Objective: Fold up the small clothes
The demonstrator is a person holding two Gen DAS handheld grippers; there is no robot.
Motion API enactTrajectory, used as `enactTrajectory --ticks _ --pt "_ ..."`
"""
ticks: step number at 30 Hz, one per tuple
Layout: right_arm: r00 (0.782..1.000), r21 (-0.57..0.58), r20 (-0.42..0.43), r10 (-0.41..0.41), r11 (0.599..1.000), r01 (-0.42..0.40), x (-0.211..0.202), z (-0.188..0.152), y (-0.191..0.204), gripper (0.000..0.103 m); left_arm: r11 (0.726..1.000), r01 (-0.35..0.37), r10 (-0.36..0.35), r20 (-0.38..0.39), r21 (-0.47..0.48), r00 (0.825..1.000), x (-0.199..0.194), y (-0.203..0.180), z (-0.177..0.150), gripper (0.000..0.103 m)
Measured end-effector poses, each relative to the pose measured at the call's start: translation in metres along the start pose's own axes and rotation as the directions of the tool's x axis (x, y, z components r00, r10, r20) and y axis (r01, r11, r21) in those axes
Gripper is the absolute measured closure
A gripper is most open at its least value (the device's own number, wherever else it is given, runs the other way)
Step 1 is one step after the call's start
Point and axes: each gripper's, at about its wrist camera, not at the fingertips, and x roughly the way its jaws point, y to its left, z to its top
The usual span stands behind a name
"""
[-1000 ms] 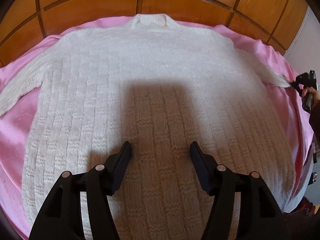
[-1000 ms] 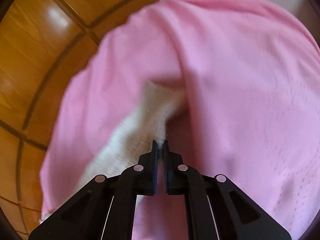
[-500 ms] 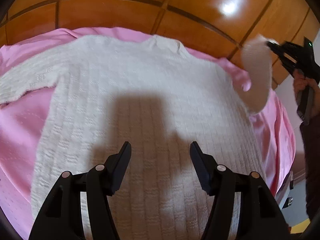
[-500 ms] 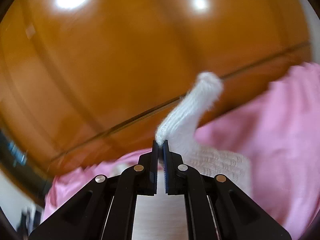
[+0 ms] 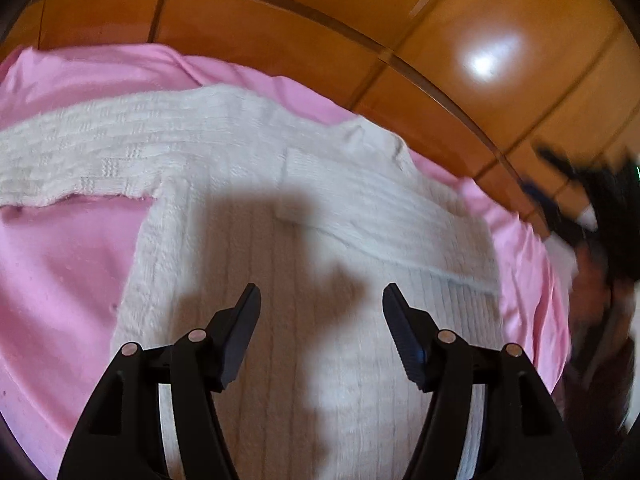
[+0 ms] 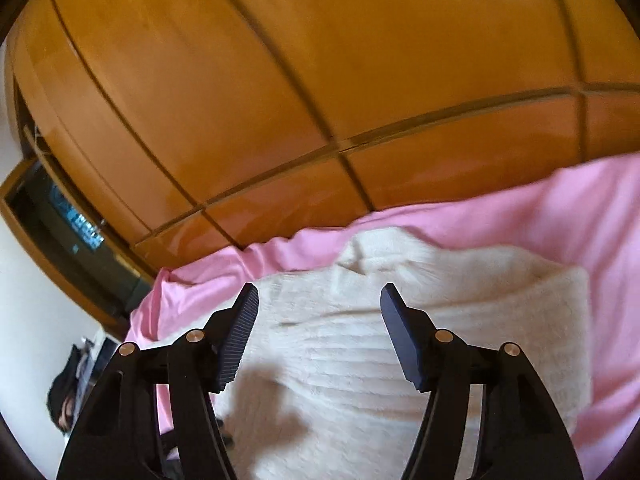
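Observation:
A white knit sweater [image 5: 280, 360] lies flat on a pink sheet [image 5: 60, 280]. One sleeve [image 5: 80, 168] stretches out to the left. The other sleeve [image 5: 380, 232] lies folded across the chest below the collar [image 5: 372, 132]. My left gripper [image 5: 322, 288] hovers over the sweater's body, jaws opening slightly, nothing between them. My right gripper [image 6: 319, 287] hangs over the sweater [image 6: 400, 340] near its shoulder with jaws opening and empty. In the left wrist view the right gripper [image 5: 580, 200] is a dark blur at the far right, with a person's hand behind it.
Glossy wooden panels [image 5: 440, 40] rise behind the bed's far edge, also filling the upper right wrist view as wooden panels [image 6: 280, 80]. The pink sheet [image 6: 600, 220] runs on to the right. A dark niche [image 6: 60, 208] and a dark object [image 6: 68, 392] sit at the left.
The right gripper lifted the sleeve cuff off the sheet, swung it over the sweater and let go; the sleeve now lies across the chest. The left gripper shifted sideways over the body.

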Motion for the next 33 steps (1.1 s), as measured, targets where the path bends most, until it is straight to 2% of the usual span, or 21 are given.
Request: enactTrajectory --ticks 6,10,11,12,14,16,19,21,22,23,24,25,26,27,29,30,32,33 --pt "0.989 0.086 -0.025 -0.148 0.985 0.15 -0.042 -0.049 -0.062 0.04 0.995 0.001 -0.004 -0.025 -0.098 1.0 0.035 0.015 0.033 0.042" --pt "0.975 0.15 -0.059 -0.216 0.963 0.223 -0.05 -0.069 -0.099 0.04 0.991 0.008 -0.018 -0.075 -0.137 0.997 0.068 0.012 0.047 0.073" --pt "0.972 0.16 -0.062 -0.226 0.959 0.233 -0.05 -0.07 -0.105 0.04 0.992 -0.001 -0.009 -0.079 -0.127 0.997 0.073 0.008 0.049 0.077" --pt "0.971 0.162 -0.063 -0.23 0.958 0.237 -0.046 -0.069 -0.106 0.04 0.994 -0.01 0.002 -0.079 -0.109 0.997 0.078 0.003 0.052 0.088" --pt "0.97 0.154 -0.06 -0.235 0.958 0.241 -0.039 -0.064 -0.107 0.04 0.998 -0.006 0.002 -0.067 -0.061 0.998 0.08 -0.011 0.059 0.092" --pt "0.968 0.118 -0.052 -0.247 0.961 0.252 -0.027 -0.052 -0.102 0.04 1.0 -0.002 0.002 -0.004 -0.007 1.0 0.067 -0.026 0.068 0.093" --pt "0.951 0.063 -0.047 -0.307 0.949 0.309 0.002 -0.036 -0.097 0.04 1.0 0.006 -0.007 0.08 0.011 0.997 0.048 -0.034 0.082 0.093" --pt "0.934 0.035 -0.068 -0.351 0.935 0.353 0.025 -0.032 -0.101 0.04 0.998 -0.05 0.048 0.094 0.027 0.994 0.048 -0.031 0.085 0.093" --pt "0.915 0.017 -0.084 -0.395 0.918 0.397 0.039 -0.033 -0.105 0.04 0.995 -0.096 0.093 0.082 0.028 0.992 0.054 -0.026 0.085 0.093" --pt "0.876 -0.005 -0.103 -0.47 0.881 0.472 0.055 -0.038 -0.112 0.04 0.991 -0.131 0.129 0.065 0.027 0.99 0.06 -0.021 0.085 0.093" --pt "0.85 -0.02 -0.112 -0.515 0.856 0.516 0.063 -0.042 -0.118 0.042 0.985 -0.167 0.166 0.038 0.03 0.985 0.071 -0.016 0.085 0.09" --pt "0.839 -0.038 -0.092 -0.537 0.844 0.536 0.071 -0.051 -0.123 0.043 0.973 -0.228 0.229 -0.002 0.041 0.974 0.087 -0.008 0.08 0.087" --pt "0.838 -0.038 -0.05 -0.543 0.84 0.542 0.071 -0.057 -0.122 0.042 0.963 -0.266 0.267 -0.019 0.054 0.963 0.096 -0.003 0.076 0.085" --pt "0.834 -0.04 -0.04 -0.55 0.835 0.549 0.07 -0.059 -0.121 0.042 0.961 -0.267 0.268 -0.012 0.068 0.963 0.098 0.001 0.072 0.084" --pt "0.829 -0.046 -0.038 -0.559 0.829 0.557 0.07 -0.059 -0.12 0.042 0.953 -0.286 0.284 0.037 0.102 0.958 0.096 -0.004 0.065 0.084" --pt "0.828 -0.049 -0.037 -0.559 0.829 0.557 0.07 -0.059 -0.12 0.042 0.951 -0.295 0.293 0.039 0.093 0.955 0.093 -0.005 0.064 0.078" --pt "0.822 -0.063 -0.035 -0.568 0.822 0.566 0.07 -0.059 -0.118 0.04 0.955 -0.291 0.289 0.052 0.051 0.956 0.081 -0.005 0.062 0.057" --pt "0.815 -0.07 -0.034 -0.578 0.815 0.575 0.069 -0.059 -0.116 0.04 0.957 -0.288 0.286 0.068 0.023 0.956 0.072 -0.004 0.06 0.043"
